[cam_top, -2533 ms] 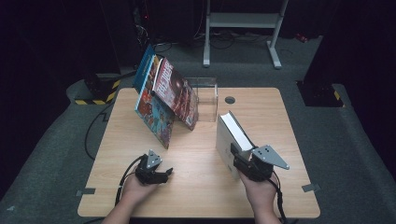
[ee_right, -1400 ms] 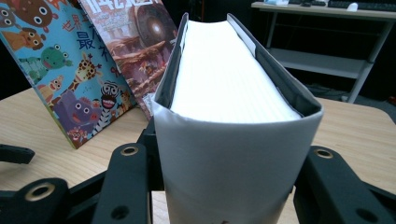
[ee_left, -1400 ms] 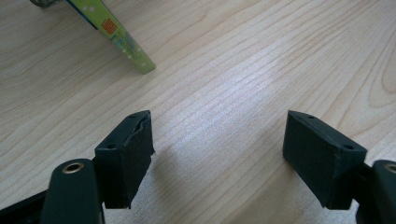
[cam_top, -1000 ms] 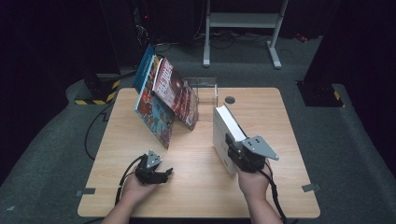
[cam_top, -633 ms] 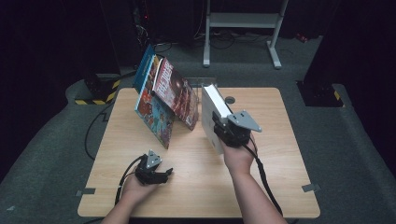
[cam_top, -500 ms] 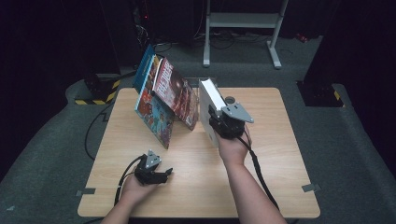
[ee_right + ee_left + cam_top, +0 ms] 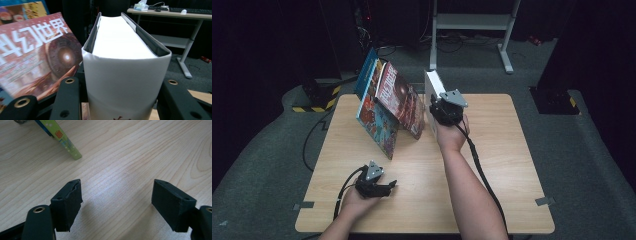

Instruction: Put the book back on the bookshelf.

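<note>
Since a second ago, right gripper (image 7: 438, 107) has carried the thick white book (image 7: 432, 86) from the near right part of the table (image 7: 512, 150) forward and leftward, to just beside the leaning magazines; left gripper (image 7: 382, 186) has not shifted. Right gripper: jaws clamped on the book's spine, one on each cover, book upright with page edges facing up and away. Right forearm stretched well forward over the tabletop, hand behind the gripper, cable trailing back along the arm. Book sits at the right side of the red magazine (image 7: 37, 55), close, contact unclear. Left gripper: jaws spread wide with nothing between them, low over bare wood at the near left edge, hand cupped under it. Green-edged magazine corner (image 7: 67, 145) lies ahead of it, well apart.
</note>
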{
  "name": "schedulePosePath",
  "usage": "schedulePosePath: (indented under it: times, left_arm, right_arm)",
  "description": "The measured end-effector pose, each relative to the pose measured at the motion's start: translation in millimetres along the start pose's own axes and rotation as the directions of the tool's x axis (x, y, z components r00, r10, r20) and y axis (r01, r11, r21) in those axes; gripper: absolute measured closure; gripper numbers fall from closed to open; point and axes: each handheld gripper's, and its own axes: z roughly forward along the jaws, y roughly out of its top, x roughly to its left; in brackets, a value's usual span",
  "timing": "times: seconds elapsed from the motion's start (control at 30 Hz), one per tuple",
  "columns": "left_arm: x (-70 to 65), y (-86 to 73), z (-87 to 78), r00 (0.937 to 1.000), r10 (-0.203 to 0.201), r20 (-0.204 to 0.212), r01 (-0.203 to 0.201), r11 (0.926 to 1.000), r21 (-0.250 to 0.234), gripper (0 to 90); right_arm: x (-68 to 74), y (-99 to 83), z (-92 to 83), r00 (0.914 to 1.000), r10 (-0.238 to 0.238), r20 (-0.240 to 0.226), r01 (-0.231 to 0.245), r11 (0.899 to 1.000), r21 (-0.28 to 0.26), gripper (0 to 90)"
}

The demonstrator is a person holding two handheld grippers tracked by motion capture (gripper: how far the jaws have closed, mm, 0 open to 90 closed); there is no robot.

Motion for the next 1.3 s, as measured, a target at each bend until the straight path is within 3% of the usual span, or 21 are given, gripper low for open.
schedulePosePath:
  times: [0.33,0.53,0.8,1.0,1.3]
  left_arm:
    - [1.0,-0.4,-0.8,0.9999,-0.009,0.009,0.009,1.0,0.001,24.5]
    - [1.0,-1.0,-1.1,0.9997,-0.016,0.017,0.016,0.9999,-0.005,24.5]
    - [1.2,-1.0,-1.5,0.9997,-0.012,0.019,0.013,0.9999,-0.002,24.6]
    - [1.6,-1.1,-1.8,0.9996,-0.015,0.022,0.016,0.9999,-0.007,24.6]
    - [0.9,-0.9,-1.5,0.9997,-0.01,0.021,0.01,0.9999,-0.001,24.7]
  right_arm:
    - [-1.4,-3.4,37.8,0.9994,0.009,0.033,-0.01,1.0,0.007,54.5]
    - [0.1,-11.8,49.6,0.9992,0.011,0.039,-0.011,1.0,0.008,54.5]
    - [4.8,-17.4,56.6,0.999,0.013,0.042,-0.012,1.0,-0.018,54.4]
    - [4.1,-21.5,62.1,0.9987,0.011,0.05,-0.011,1.0,-0.008,54.3]
    - [3.2,-28.1,56.7,0.9989,0.014,0.046,-0.013,1.0,-0.002,52.0]
